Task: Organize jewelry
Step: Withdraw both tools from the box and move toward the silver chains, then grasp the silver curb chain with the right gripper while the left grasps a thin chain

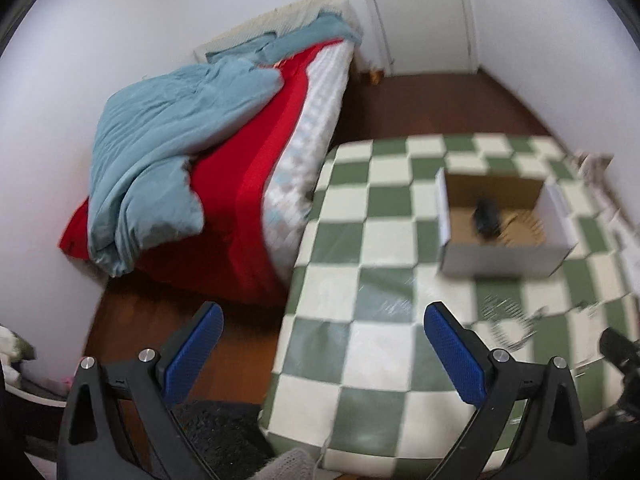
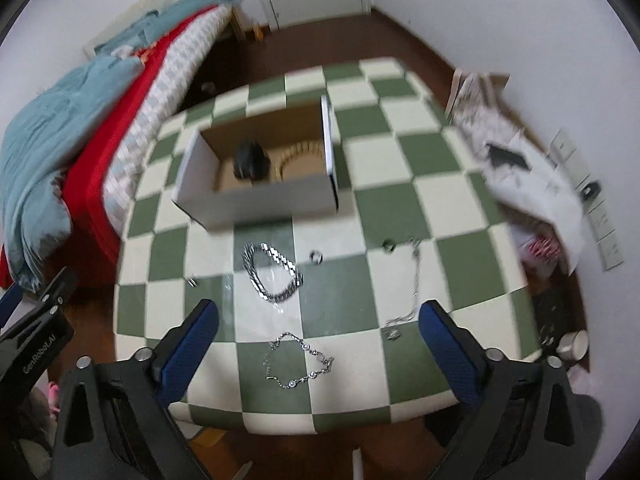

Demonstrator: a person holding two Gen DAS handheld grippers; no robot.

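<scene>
An open cardboard box (image 2: pixel 256 196) (image 1: pixel 504 258) stands on the green and cream checkered table (image 2: pixel 400 152); inside lie a black object (image 2: pixel 249 160) and a beaded bracelet (image 2: pixel 298 154). In front of it on the cloth lie a chunky silver chain bracelet (image 2: pixel 272 272), a thin gem bracelet (image 2: pixel 298 360), a long silver necklace (image 2: pixel 414 280), and small rings (image 2: pixel 316 257) (image 2: pixel 388 245). My right gripper (image 2: pixel 318 344) hovers open above the thin bracelet, holding nothing. My left gripper (image 1: pixel 322 352) is open over the table's left edge, empty; its black body (image 2: pixel 36 320) shows in the right wrist view.
A bed with a red sheet and blue duvet (image 1: pixel 172 136) stands left of the table. A white door (image 1: pixel 424 16) is at the far wall. Papers and a black item (image 2: pixel 516 160) lie at the table's right edge. Brown floor (image 1: pixel 432 104) surrounds the table.
</scene>
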